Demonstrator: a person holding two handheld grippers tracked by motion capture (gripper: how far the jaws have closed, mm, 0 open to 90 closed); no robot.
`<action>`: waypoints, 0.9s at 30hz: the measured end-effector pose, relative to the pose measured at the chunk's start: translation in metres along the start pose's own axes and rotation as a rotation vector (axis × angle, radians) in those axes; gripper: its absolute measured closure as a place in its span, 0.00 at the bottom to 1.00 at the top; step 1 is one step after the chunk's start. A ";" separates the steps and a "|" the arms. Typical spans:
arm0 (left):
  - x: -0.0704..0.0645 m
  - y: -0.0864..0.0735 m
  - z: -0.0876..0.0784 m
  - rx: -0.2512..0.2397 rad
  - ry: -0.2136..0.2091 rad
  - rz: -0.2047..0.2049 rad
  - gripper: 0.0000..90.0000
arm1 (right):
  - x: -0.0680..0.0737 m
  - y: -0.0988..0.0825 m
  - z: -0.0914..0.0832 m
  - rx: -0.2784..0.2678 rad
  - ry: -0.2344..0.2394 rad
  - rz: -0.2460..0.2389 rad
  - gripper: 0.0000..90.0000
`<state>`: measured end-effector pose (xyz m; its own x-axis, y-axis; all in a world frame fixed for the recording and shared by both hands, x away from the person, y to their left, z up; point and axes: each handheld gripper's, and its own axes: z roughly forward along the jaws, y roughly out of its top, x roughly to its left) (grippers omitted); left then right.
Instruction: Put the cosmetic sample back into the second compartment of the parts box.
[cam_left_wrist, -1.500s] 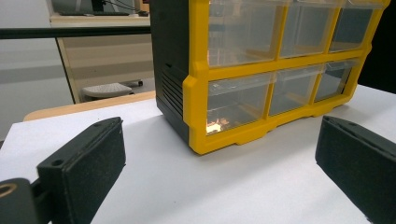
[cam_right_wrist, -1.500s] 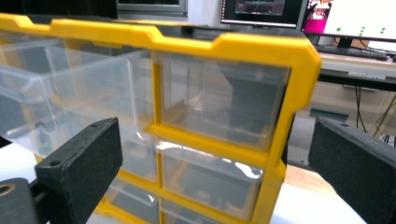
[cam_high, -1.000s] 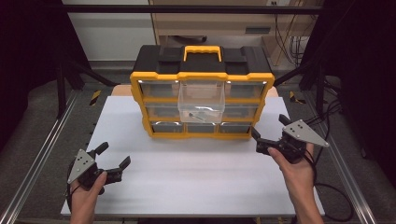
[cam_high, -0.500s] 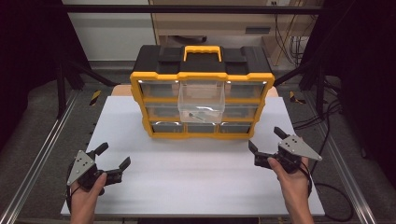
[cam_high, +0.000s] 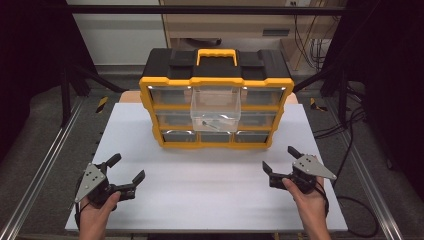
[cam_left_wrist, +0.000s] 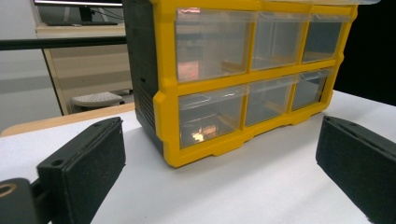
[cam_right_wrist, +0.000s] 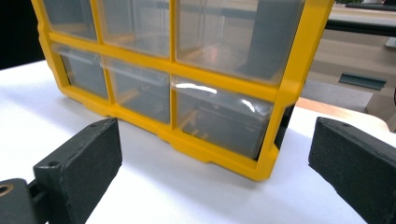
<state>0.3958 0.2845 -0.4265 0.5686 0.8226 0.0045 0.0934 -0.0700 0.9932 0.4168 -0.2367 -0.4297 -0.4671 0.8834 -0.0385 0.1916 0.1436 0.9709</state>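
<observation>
The white table top (cam_high: 210, 200) carries a yellow and black plastic drawer cabinet (cam_high: 216, 95) at its far middle, with one clear drawer (cam_high: 216, 104) pulled out. The left gripper (cam_high: 122, 175) and the right gripper (cam_high: 280, 160) are wide open and empty, well apart from the cabinet, with bare table between.

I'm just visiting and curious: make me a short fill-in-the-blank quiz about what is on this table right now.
1. The organizer has a yellow frame and a yellow ____ on top.
2. One clear drawer is pulled out, in the ____ column.
3. Both the left gripper and the right gripper have their jaws ____.
4. The organizer stands on a ____ board.

Missing words: handle; middle; open; white
</observation>
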 end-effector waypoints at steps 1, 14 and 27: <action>-0.001 0.002 0.001 -0.006 -0.005 -0.001 0.02 | -0.001 -0.002 0.000 0.005 -0.003 0.001 0.03; -0.024 0.027 0.016 -0.020 -0.057 0.035 0.02 | -0.005 -0.013 0.000 -0.003 0.018 0.015 0.04; -0.046 0.039 0.029 -0.013 -0.096 0.058 0.03 | -0.003 -0.015 0.000 -0.003 0.024 0.000 0.04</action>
<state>0.3970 0.2276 -0.3911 0.6486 0.7594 0.0510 0.0483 -0.1079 0.9930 0.4154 -0.2412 -0.4436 -0.4874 0.8725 -0.0333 0.1889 0.1426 0.9716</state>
